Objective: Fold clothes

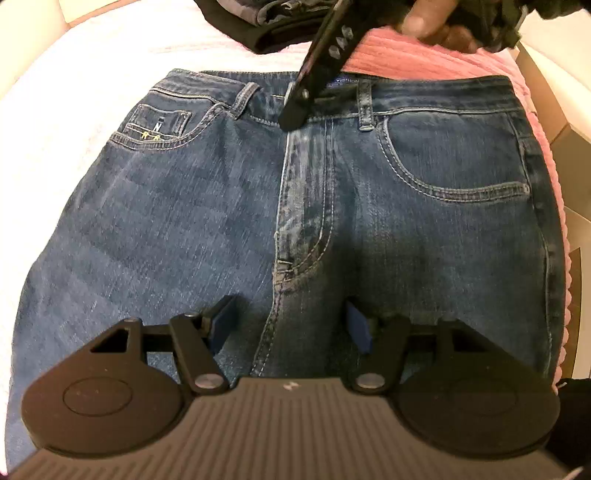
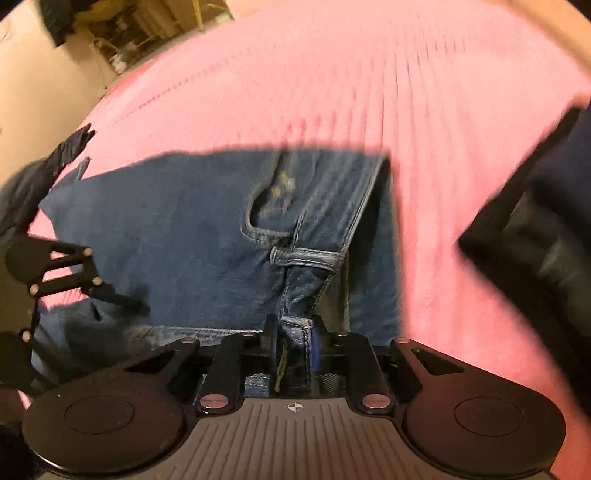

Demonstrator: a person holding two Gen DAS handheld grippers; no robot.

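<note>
A pair of blue jeans (image 1: 184, 203) lies flat, front side up, on a pink ribbed bedspread (image 2: 332, 92), with the waistband at the far side in the left wrist view. My left gripper (image 1: 291, 326) stands open low over the crotch seam, one blue pad on each side of the seam. My right gripper (image 2: 293, 343) is shut on the middle of the waistband (image 2: 295, 328), where the denim bunches up between its blue pads. In the left wrist view the right gripper (image 1: 291, 118) reaches down onto the waistband, with a hand (image 1: 424, 22) behind it.
A pile of dark folded clothes (image 1: 258, 26) sits just beyond the waistband. More dark cloth (image 2: 535, 221) lies at the right of the right wrist view. The bed edge and beige furniture (image 1: 554, 99) run along the right side.
</note>
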